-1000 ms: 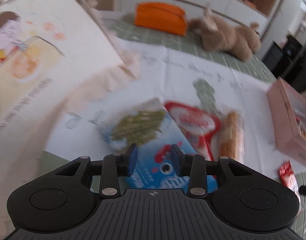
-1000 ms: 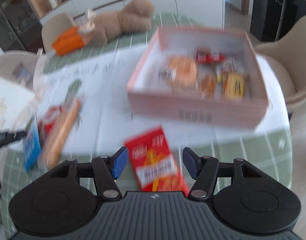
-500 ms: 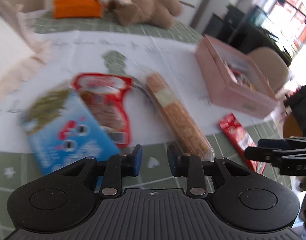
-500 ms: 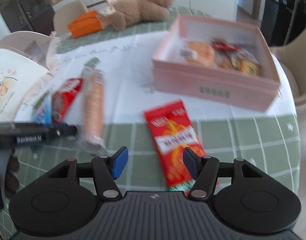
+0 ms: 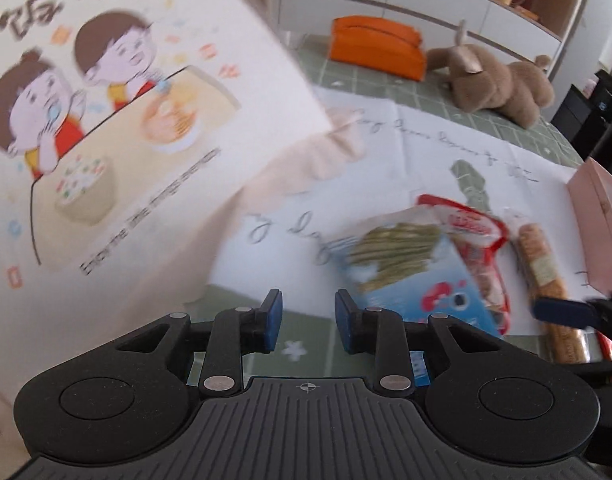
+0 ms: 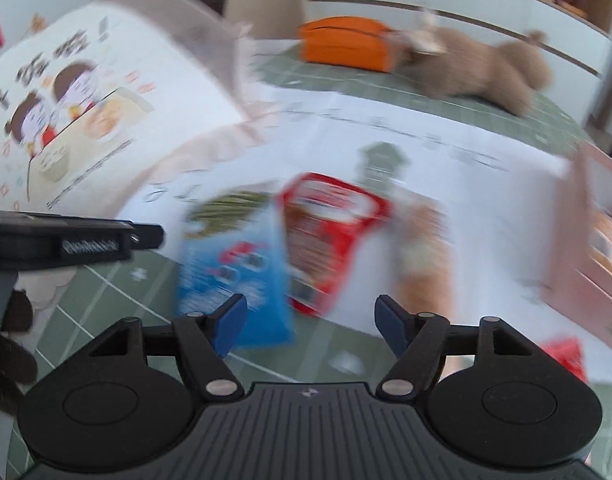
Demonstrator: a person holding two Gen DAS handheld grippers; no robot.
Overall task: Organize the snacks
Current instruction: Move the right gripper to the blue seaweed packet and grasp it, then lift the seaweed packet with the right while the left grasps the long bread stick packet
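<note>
A blue snack pack [image 5: 409,276] [image 6: 234,264] lies on the white cloth, with a red pack [image 5: 477,236] [image 6: 325,232] and a long biscuit sleeve [image 5: 545,276] [image 6: 425,256] to its right. The pink box [image 5: 597,220] [image 6: 585,248] stands at the far right. My left gripper [image 5: 306,318] is open and empty, just left of the blue pack. My right gripper [image 6: 309,320] is wide open and empty, above the near ends of the blue and red packs. A second red pack [image 6: 565,356] lies at the right near edge. The right view is blurred.
A large white cartoon-printed bag [image 5: 106,120] [image 6: 86,112] stands at the left. An orange pouch [image 5: 375,46] [image 6: 345,42] and a brown plush toy [image 5: 493,80] [image 6: 477,68] lie at the back of the green checked table [image 5: 306,344].
Both grippers have swung left. The left view turned from the box back to the bag and blue pack. The right gripper moved from the lone red pack toward the blue and red packs.
</note>
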